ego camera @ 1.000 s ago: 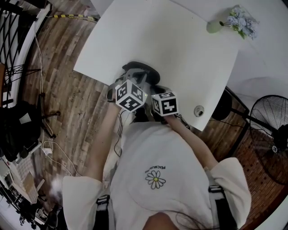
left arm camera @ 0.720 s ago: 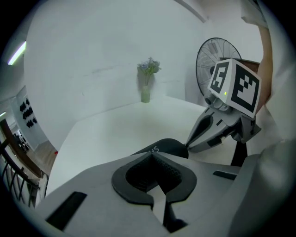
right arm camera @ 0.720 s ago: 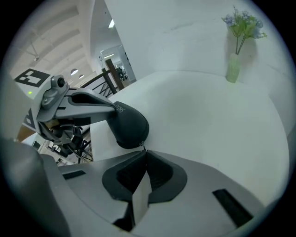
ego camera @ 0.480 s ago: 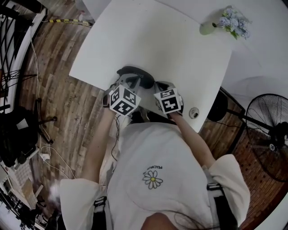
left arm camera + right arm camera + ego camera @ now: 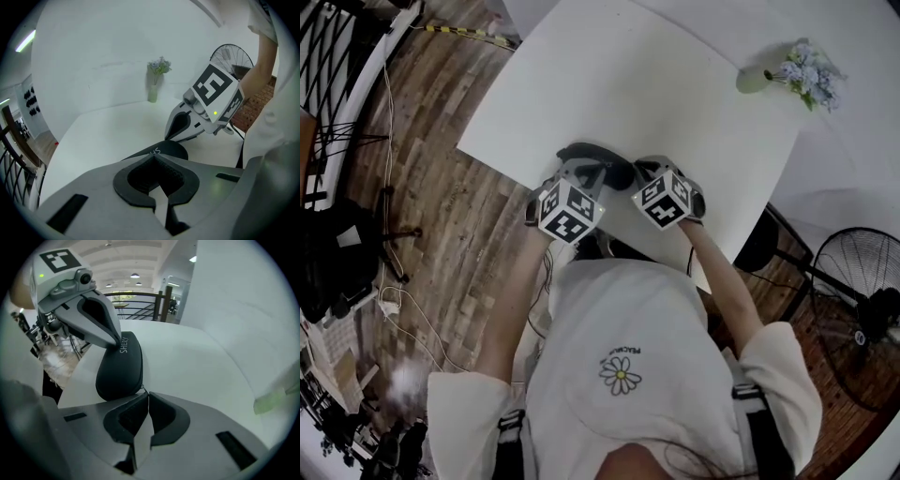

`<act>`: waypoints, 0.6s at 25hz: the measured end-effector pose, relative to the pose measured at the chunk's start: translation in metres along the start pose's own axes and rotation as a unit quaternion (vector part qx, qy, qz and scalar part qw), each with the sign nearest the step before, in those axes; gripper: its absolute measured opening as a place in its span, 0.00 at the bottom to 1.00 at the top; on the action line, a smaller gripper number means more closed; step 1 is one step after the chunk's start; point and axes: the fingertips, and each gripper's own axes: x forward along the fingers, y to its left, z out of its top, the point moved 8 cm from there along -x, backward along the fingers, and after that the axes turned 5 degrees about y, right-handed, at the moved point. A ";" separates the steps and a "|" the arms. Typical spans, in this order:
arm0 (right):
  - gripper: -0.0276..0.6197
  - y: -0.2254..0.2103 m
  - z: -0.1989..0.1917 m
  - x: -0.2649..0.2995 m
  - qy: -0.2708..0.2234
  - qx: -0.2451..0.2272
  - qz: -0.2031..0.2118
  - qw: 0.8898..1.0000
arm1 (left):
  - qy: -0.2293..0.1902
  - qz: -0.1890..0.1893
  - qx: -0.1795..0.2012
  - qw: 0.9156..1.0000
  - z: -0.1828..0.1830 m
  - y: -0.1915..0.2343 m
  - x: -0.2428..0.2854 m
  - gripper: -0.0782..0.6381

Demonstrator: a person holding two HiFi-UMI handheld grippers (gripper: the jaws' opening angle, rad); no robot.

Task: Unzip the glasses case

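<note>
A black, oval, hard-shell glasses case [image 5: 119, 369] with pale lettering on its lid lies flat on the white table [image 5: 656, 84], close to the edge where the person stands, and both handheld tools are down at it. The left gripper [image 5: 154, 158] has its grey jaws brought together, and their joined tips rest against the top of the case at the lettered end; nothing sits between them that I can make out. The right gripper [image 5: 146, 394] is at the opposite end of the case, its jaws pinched tight on the thin metal zipper pull [image 5: 142, 389] that sticks out from the case's rim. The two marker cubes sit side by side just above the table edge, near each other but apart. Far across the table, well apart from all this, stands a pale green vase of bluish flowers [image 5: 797, 73]. A black pedestal fan [image 5: 862, 319] stands on the wooden plank floor [image 5: 441, 206] beside the table.
</note>
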 end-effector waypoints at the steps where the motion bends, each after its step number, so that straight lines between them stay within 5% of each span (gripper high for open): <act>1: 0.06 -0.001 0.003 0.001 0.001 -0.023 0.006 1.000 | 0.001 0.001 -0.001 1.000 -0.001 0.000 -0.001 0.13; 4: 0.05 -0.002 0.007 -0.002 -0.002 -0.045 0.012 0.999 | 0.008 -0.004 -0.006 1.000 -0.001 0.001 -0.004 0.13; 8: 0.05 -0.009 -0.008 -0.009 0.006 0.008 -0.033 0.999 | 0.066 0.000 -0.015 0.998 0.007 0.003 -0.004 0.13; 12: 0.05 -0.002 -0.028 -0.022 -0.002 0.089 -0.019 0.996 | 0.037 0.012 -0.040 0.998 0.018 0.001 -0.009 0.13; 15: 0.05 0.029 -0.025 -0.031 -0.020 0.088 0.024 0.996 | 0.019 0.019 -0.038 0.999 0.025 -0.003 -0.011 0.13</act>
